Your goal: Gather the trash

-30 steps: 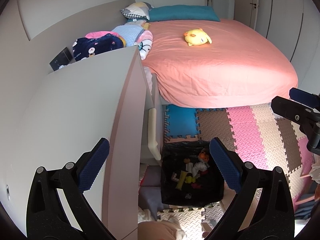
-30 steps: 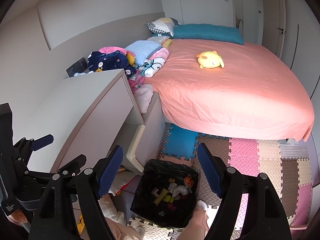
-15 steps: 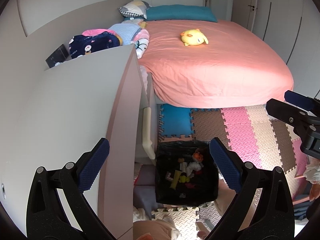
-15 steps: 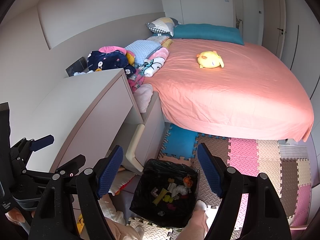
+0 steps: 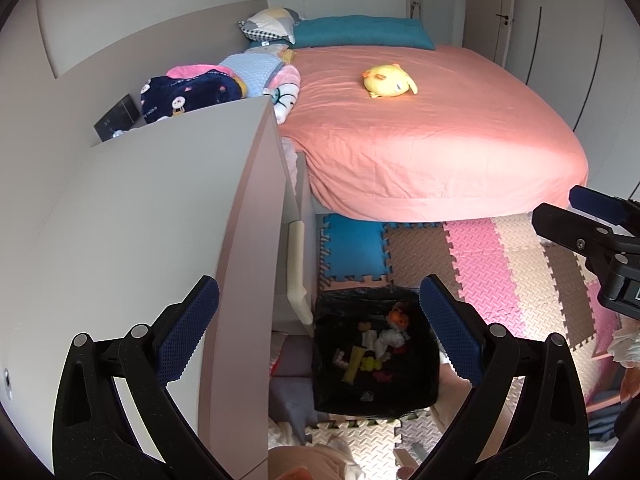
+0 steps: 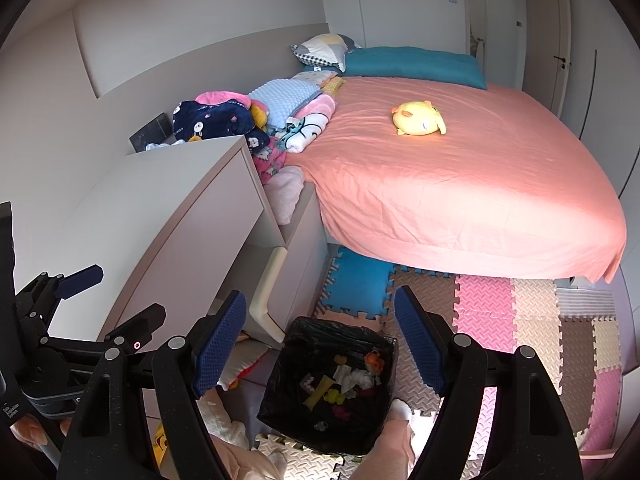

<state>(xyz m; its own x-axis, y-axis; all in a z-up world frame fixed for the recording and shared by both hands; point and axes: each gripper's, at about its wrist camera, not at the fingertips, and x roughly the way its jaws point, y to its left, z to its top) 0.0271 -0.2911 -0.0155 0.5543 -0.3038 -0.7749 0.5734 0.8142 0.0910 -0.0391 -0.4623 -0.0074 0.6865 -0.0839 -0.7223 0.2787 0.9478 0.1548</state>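
Observation:
A bin lined with a black bag [image 5: 420, 392] stands on the foam floor mat beside the desk; it also shows in the right wrist view [image 6: 280, 404]. Inside lie several pieces of trash [image 5: 380, 348], white, yellow and orange. My left gripper [image 5: 320, 336] is open and empty, held high over the desk edge and the bin. My right gripper [image 6: 320, 340] is open and empty, held high above the bin. Each gripper shows at the edge of the other's view.
A grey desk top [image 5: 160, 216] fills the left. A bed with a pink sheet [image 5: 440, 132] carries a yellow plush toy [image 5: 388, 80], pillows and folded blankets. Coloured foam mats [image 5: 500, 272] cover the floor. Clothes lie under the desk.
The left gripper's view has shifted a little, so the bin and desk edge sit slightly further left. The right gripper has barely moved. Both stay open and empty.

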